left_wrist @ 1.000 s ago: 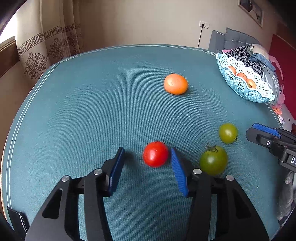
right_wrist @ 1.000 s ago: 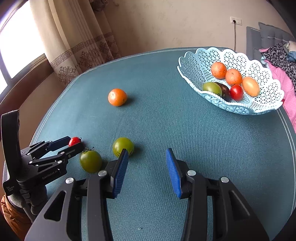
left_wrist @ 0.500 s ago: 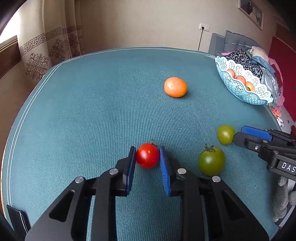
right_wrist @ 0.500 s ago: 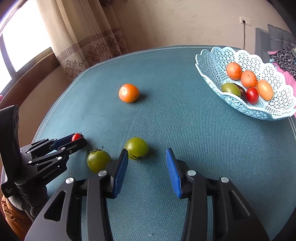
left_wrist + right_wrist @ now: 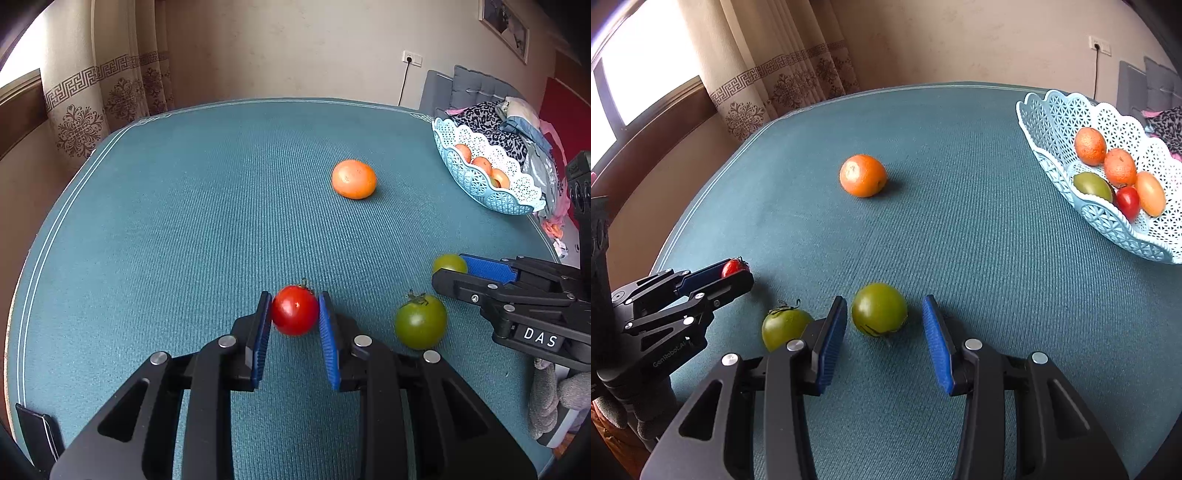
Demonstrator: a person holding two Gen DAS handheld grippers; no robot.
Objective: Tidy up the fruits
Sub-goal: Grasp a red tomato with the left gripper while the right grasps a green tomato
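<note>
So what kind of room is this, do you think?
Probably a lived-in home room, perhaps a living or dining room: patterned curtains by a window, a cushioned seat piled with clothes, and a cloth-covered table bearing a fruit basket.

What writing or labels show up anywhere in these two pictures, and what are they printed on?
"DAS": white letters on the body of the right gripper, cut off by the picture edge, so likely part of a longer word.
"GenRobot.AI": faint raised letters on the body of the left gripper; the last letters are hard to read.
The framed picture on the wall: too small to tell if it bears text.
Nothing else bears readable text.
</note>
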